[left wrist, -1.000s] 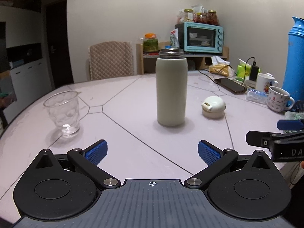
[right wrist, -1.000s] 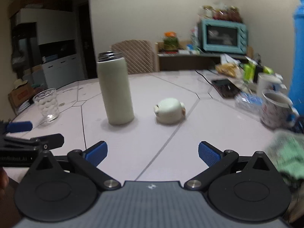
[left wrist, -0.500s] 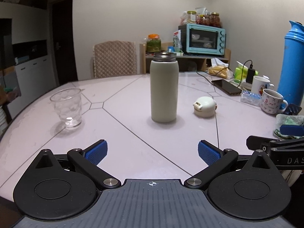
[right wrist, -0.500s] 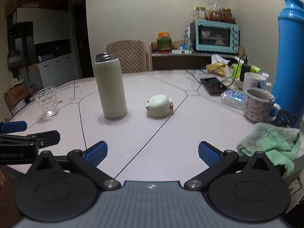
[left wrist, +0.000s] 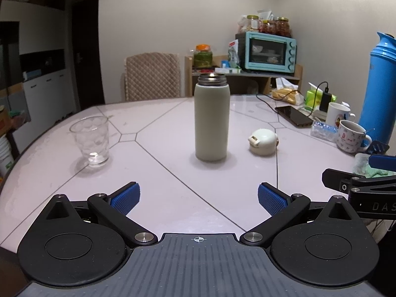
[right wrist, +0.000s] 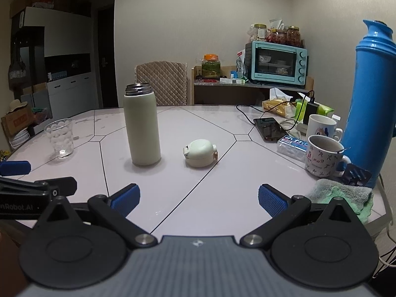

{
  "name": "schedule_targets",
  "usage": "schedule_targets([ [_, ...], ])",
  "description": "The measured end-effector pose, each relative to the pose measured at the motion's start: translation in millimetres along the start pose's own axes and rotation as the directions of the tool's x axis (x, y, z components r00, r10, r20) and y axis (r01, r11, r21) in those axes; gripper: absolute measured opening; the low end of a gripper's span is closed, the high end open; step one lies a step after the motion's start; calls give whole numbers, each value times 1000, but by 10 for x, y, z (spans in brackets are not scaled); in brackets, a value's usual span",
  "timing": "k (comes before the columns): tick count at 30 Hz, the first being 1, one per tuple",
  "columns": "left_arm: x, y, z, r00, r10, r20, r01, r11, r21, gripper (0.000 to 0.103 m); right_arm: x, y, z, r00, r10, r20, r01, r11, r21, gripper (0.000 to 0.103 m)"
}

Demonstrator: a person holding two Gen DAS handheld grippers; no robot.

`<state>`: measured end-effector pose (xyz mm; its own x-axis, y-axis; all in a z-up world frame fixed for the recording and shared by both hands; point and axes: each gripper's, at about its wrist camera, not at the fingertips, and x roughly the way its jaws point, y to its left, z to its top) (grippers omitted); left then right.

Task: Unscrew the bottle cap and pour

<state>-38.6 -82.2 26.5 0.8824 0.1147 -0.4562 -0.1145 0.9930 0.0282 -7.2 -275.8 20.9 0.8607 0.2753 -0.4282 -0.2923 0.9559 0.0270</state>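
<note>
Where the worktop (left wrist: 173,113) runs past the lens edges, its full outline is cut off. Mid-surface stands the uncapped bottle (left wrist: 211,117), contents hidden; left, apart, an empty-looking glass (left wrist: 90,140); right, its cap (left wrist: 262,141). Left tongs (left wrist: 198,196) and right tongs (right wrist: 198,198) hover spread, empty.

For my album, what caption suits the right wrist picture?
Open hand-held gripper faces an uncapped bottle, its cap beside it, a glass waiting.
</note>
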Motion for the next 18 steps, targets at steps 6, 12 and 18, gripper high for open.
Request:
schedule_targets([
  [6, -28, -7, 14, 1000, -8, 6, 8, 1000, -8, 103, -6, 18, -3, 1000, 4, -8, -4, 1000, -9, 103],
  [12, -64, 0, 39, 1000, -5, 17, 5, 1000, -8, 103, -9, 34, 12, 1000, 1, -8, -2, 1000, -18, 103],
  [18, -87, 4, 71, 1000, -2, 30, 3, 1000, -9, 103, 1, 52, 45, 1000, 5, -13, -5, 1000, -30, 103],
])
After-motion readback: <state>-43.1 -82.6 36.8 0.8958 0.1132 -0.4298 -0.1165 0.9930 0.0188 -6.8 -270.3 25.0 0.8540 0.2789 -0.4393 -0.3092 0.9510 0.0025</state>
